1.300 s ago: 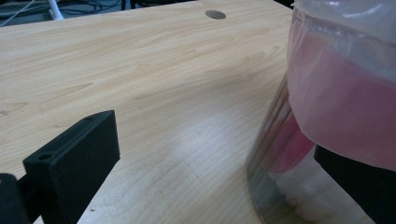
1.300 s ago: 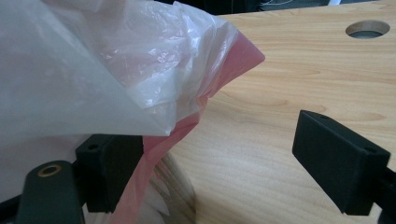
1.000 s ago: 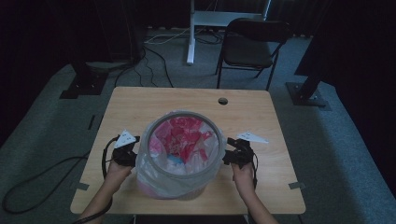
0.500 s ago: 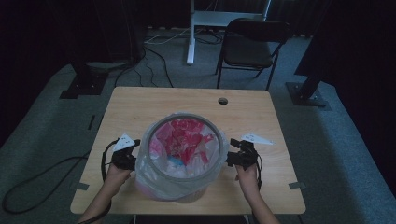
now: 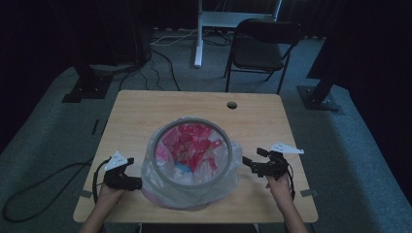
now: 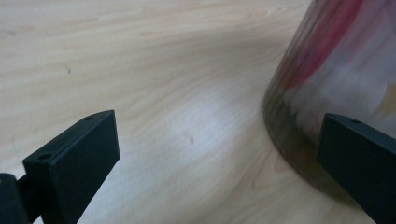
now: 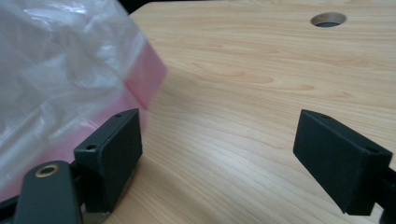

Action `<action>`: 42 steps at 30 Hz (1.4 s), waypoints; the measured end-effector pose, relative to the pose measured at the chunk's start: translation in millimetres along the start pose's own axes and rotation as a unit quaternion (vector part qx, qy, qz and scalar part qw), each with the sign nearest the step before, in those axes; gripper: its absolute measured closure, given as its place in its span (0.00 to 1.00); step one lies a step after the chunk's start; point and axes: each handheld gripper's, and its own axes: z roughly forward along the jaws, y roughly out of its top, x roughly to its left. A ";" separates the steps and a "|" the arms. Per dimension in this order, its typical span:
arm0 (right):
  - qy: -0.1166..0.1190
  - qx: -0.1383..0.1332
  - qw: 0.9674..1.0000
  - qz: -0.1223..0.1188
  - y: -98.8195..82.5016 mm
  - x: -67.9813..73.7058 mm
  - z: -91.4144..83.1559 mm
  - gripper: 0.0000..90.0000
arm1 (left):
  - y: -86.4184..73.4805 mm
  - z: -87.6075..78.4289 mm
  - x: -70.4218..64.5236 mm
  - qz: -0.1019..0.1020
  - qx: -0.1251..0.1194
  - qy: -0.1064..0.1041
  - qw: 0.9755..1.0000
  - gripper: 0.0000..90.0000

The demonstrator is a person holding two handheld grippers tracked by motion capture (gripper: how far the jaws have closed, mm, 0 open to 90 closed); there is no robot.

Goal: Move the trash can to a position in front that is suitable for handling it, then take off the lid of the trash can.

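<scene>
Flanking the bin on the wooden table, each hand-held gripper gapes empty.

Both hands low — left gripper and right gripper gape wide.

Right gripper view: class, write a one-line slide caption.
Open right gripper over the light wooden table, its jaws spread wide beside a clear plastic bag.

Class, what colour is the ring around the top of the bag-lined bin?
Grey; the ring shows best in the high view.
</scene>
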 end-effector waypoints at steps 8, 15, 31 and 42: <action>0.010 0.003 1.000 -0.009 -17.7 -21.0 -12.0 0.13 | -16.3 -0.9 0.9 0.001 0.003 -0.006 1.000 0.00; 0.021 0.001 1.000 -0.012 -28.1 -30.1 -12.8 0.13 | -20.8 -0.2 2.5 -0.005 0.003 -0.009 1.000 0.00; 0.027 -0.017 0.999 -0.012 -25.1 -30.6 -18.7 0.13 | -24.6 -6.6 7.4 -0.017 -0.004 -0.012 1.000 0.00; 0.042 -0.047 0.998 -0.015 -8.8 -33.7 -34.3 0.13 | -29.0 -2.1 7.8 -0.010 0.012 -0.025 1.000 0.00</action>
